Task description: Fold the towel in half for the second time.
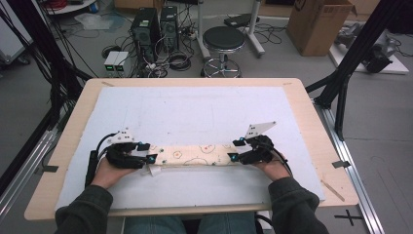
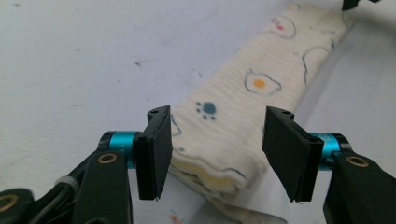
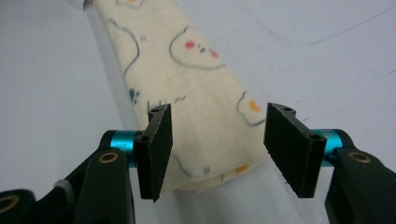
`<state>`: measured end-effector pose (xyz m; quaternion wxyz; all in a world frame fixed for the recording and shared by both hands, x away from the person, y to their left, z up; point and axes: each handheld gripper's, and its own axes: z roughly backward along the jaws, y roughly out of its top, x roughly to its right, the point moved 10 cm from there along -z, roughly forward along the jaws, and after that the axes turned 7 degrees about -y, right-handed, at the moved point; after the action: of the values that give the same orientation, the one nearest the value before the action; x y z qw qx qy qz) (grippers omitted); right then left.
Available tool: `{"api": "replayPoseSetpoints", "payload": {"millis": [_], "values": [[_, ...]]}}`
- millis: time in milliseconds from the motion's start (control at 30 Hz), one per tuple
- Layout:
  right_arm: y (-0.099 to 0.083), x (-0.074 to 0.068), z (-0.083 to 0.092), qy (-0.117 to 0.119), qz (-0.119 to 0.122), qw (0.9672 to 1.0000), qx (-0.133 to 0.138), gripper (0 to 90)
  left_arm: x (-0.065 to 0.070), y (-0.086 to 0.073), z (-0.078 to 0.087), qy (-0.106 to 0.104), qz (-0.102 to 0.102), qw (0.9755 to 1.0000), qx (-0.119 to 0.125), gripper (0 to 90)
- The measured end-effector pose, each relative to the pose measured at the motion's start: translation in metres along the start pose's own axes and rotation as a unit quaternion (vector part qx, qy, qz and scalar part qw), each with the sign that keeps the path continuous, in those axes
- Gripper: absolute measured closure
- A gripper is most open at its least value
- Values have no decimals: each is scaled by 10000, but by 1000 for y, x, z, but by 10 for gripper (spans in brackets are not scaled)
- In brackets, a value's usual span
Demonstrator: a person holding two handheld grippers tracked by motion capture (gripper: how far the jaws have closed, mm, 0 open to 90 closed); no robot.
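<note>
Wooden table (image 1: 311,122) bears white mat (image 1: 195,107), folded cloth (image 1: 195,156).

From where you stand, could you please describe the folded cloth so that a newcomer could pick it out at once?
On the wooden table lies a white mat; near its front edge, a long narrow folded cloth stretches between the left gripper and the right gripper. It is cream, printed with fried eggs, paw prints and outlined blobs, the mat's one patterned thing.

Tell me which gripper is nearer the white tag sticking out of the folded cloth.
Left. The left gripper sits at the cloth's left end, right above the white tag. The right gripper is at the opposite end, a full cloth-length away.
</note>
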<state>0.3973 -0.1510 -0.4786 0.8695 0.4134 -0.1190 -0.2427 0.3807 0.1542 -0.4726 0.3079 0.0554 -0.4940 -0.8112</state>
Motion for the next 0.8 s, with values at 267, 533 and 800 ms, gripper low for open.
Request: {"api": "replayPoseSetpoints", "payload": {"millis": [267,533,800], "values": [[0,26,-12,-165,-804,9963,-236,494,-24,4,-7,408,302,9987,-28,464],[-11,30,-28,36,-1098,9925,-529,571,-31,-11,-23,261,648,9966,-427,501],[-14,24,-32,298,-1105,9915,-625,708,-26,-17,-26,26,620,9962,-617,675]]}}
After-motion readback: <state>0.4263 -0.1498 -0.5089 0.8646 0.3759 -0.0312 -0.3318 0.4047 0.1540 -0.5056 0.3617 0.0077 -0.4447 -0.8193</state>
